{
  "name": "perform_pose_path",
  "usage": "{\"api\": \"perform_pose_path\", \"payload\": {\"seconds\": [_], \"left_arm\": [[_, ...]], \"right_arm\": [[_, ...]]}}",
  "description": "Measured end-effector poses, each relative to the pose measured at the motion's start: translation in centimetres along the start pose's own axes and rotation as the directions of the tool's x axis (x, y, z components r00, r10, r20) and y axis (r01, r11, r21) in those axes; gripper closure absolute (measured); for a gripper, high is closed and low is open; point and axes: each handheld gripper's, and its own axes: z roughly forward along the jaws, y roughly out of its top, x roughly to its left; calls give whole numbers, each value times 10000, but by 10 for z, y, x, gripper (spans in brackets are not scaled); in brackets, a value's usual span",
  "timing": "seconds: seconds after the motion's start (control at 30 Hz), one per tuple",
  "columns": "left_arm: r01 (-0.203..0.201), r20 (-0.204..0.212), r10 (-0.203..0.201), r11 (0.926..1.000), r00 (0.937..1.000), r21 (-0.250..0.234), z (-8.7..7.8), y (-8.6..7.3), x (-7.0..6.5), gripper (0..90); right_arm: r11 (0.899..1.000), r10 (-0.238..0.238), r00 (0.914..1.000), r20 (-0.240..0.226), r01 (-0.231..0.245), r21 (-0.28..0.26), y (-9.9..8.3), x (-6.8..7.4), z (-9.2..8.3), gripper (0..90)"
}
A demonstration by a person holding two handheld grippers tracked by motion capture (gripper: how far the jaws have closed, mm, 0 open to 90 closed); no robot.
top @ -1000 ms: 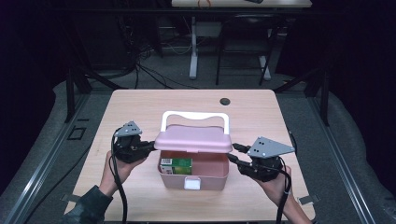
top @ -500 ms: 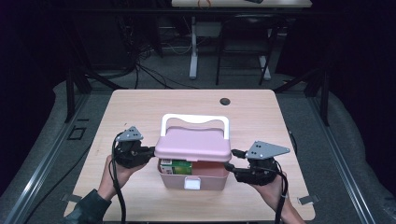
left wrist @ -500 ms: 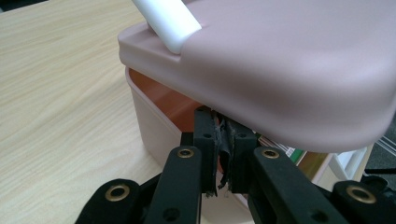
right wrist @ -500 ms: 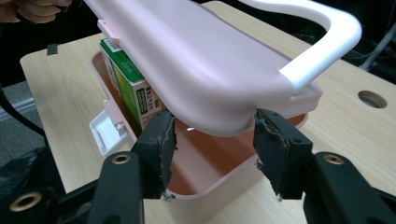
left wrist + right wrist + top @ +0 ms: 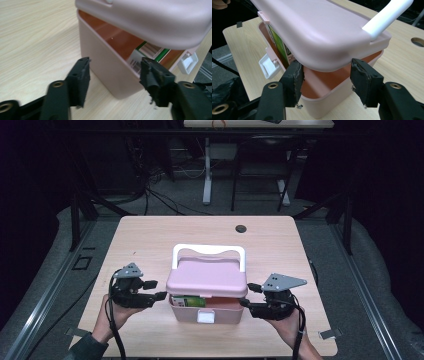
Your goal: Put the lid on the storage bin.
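Resting on the wooden table (image 5: pixel 150 235), near its front edge, the pink box (image 5: pixel 207 309) sits between the two grippers with its lid (image 5: pixel 207 279) propped above the rim at the front, not seated. A gap shows beneath the lid's front edge, and through it a green-and-white carton (image 5: pixel 186 300) stands inside against the box's left end. The white handle (image 5: pixel 209 251) stands up behind the lid, and the white latch (image 5: pixel 204 316) on the front wall hangs loose.

The left gripper (image 5: pixel 159 294) sits just beside the box's left end; its jaws have just been opening and now stand partly apart, with nothing pressed between them. The right gripper (image 5: pixel 246 302) is at the box's right end, its jaws also just opened further, standing on either side of the lid's corner in the right gripper view without visibly pinching it.

The risk, as I judge it, is the lid. With neither gripper clamped on it, it may settle crooked, catch on the carton's top, and stay ajar, so the latch would not reach. A push from one side alone could also slide the light box across the smooth table.
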Motion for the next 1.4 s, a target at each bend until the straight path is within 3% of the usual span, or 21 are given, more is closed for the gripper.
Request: {"api": "perform_pose_path", "payload": {"seconds": [0.23, 0.33, 0.47, 0.6, 0.8, 0.9, 1.03, 1.27, 1.4], "left_arm": [[146, -729, -111, 9988, 9973, 474, 0, -15, 14, 272], [355, -720, -305, 9970, 9969, 681, 4, -20, 19, 240], [226, -989, -140, 9960, 9950, 866, 9, -23, 20, 213], [376, -1051, -267, 9940, 9941, 1030, 12, -26, 25, 195], [322, -1397, -166, 9934, 9901, 1100, 14, -29, 28, 157], [228, -1634, -26, 9923, 9866, 1214, 14, -30, 30, 133], [56, -2317, 291, 9890, 9724, 1478, 17, -34, 36, 88], [537, -2583, -63, 9828, 9660, 1766, 23, -41, 55, 1], [745, -2616, -233, 9795, 9649, 1874, 27, -44, 62, 2]], "right_arm": [[9993, 123, 9999, -25, -122, 367, -6, 1, 4, 401], [9982, 116, 9999, -6, -115, 593, -10, 2, 7, 370], [9953, 233, 9996, 145, -246, 932, -17, 3, 10, 324], [9902, 262, 9994, 220, -290, 1363, -26, 5, 15, 290], [9887, 247, 9989, 411, -305, 1466, -34, 1, 11, 205], [9857, 299, 9978, 597, -394, 1638, -39, -4, 8, 154], [9810, 458, 9934, 1050, -645, 1829, -49, -14, 2, 117], [9696, 972, 9790, 1792, -1338, 2049, -62, -36, -7, 22], [9533, 1000, 9696, 2235, -1577, 2577, -69, -49, -4, 0]]}}
